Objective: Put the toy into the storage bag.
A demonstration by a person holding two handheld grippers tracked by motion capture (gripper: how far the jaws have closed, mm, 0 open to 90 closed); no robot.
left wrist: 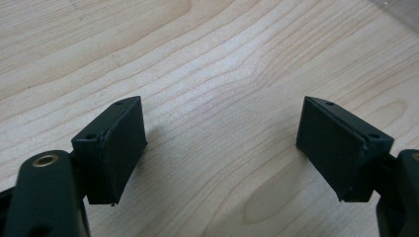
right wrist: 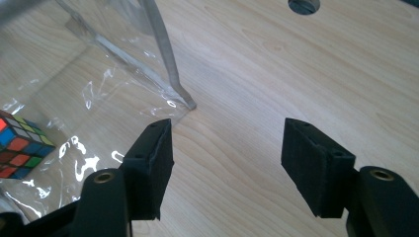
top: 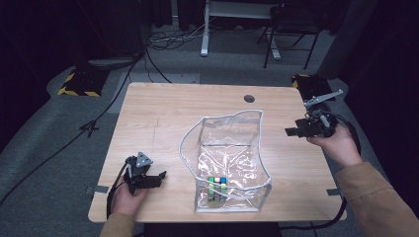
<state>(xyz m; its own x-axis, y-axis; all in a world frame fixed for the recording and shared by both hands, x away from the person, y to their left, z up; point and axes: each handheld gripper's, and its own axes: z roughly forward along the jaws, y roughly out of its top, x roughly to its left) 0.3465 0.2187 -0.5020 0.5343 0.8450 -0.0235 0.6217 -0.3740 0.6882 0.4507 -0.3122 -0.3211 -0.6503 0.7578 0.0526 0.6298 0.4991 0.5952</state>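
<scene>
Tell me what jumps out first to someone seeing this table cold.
The clear plastic bag with grey edging stands open in the middle of the wooden table, and the colourful puzzle cube sits inside at its near end. On either side a hand holds a black claw, the left claw and the right claw, both open and empty.

Dim, dark-edged high view with a lit table (top: 163,113); gripper views bright, sharp, with soft shadows.
</scene>
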